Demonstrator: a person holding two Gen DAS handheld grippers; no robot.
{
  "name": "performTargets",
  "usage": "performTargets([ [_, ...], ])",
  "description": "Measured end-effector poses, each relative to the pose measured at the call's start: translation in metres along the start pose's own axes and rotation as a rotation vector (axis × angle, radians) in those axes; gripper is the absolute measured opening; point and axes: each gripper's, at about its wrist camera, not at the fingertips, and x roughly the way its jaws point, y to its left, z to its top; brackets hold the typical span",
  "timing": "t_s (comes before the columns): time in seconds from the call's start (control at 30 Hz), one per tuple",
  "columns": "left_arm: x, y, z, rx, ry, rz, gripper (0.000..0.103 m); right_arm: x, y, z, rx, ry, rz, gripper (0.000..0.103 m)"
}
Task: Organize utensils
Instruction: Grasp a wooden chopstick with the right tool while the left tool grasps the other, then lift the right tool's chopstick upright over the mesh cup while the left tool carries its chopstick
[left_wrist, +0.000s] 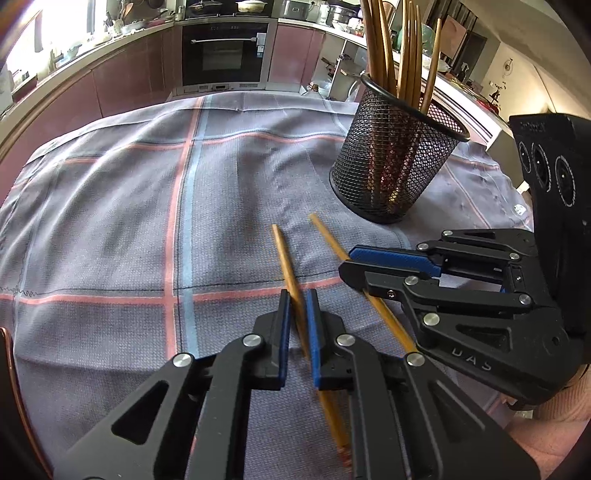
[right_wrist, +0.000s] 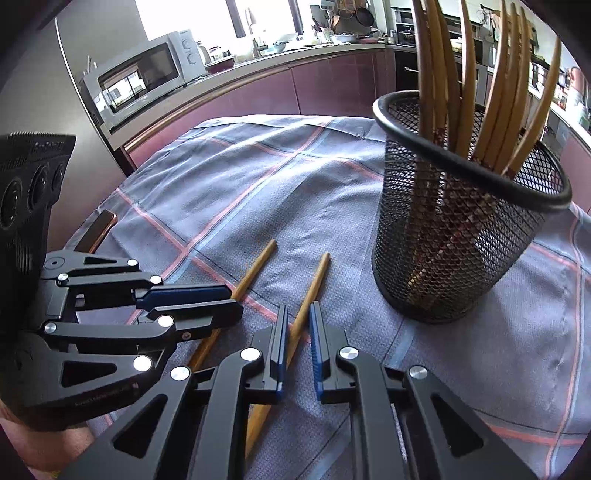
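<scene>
Your left tool (left_wrist: 295, 299) straddles one chopstick (left_wrist: 284, 258) lying on the cloth-covered surface (left_wrist: 110, 221), its pads slightly apart and not yet clamped. Your right tool (right_wrist: 298, 314) likewise brackets the second chopstick (right_wrist: 314, 280), pads apart. Farther right stands the mesh holder (right_wrist: 461, 251), full of chopsticks.

A checked grey tablecloth (left_wrist: 110, 206) covers the table; a microwave (right_wrist: 147, 74) and oven (left_wrist: 225, 51) stand behind.

Left gripper (left_wrist: 298, 317) astride chopstick (left_wrist: 286, 258) on cloth (left_wrist: 110, 221)
</scene>
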Motion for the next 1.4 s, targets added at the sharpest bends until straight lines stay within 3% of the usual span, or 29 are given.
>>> performTargets([
  [0.37, -0.022, 0.001, 0.000, -0.035, -0.056, -0.031, 0.007, -0.025, -0.009, -0.005, 0.041, -0.060, 0.073, 0.005],
  [0.7, -0.062, -0.005, 0.006, -0.043, -0.148, -0.093, 0.007, -0.074, -0.014, -0.004, 0.051, -0.182, 0.129, 0.005],
  [1.0, -0.099, -0.012, 0.014, -0.044, -0.242, -0.137, 0.007, -0.121, -0.021, 0.001, 0.055, -0.324, 0.118, 0.005],
  [1.4, -0.146, -0.025, 0.022, -0.032, -0.358, -0.177, 0.007, -0.164, -0.028, 0.003, 0.057, -0.444, 0.090, 0.005],
])
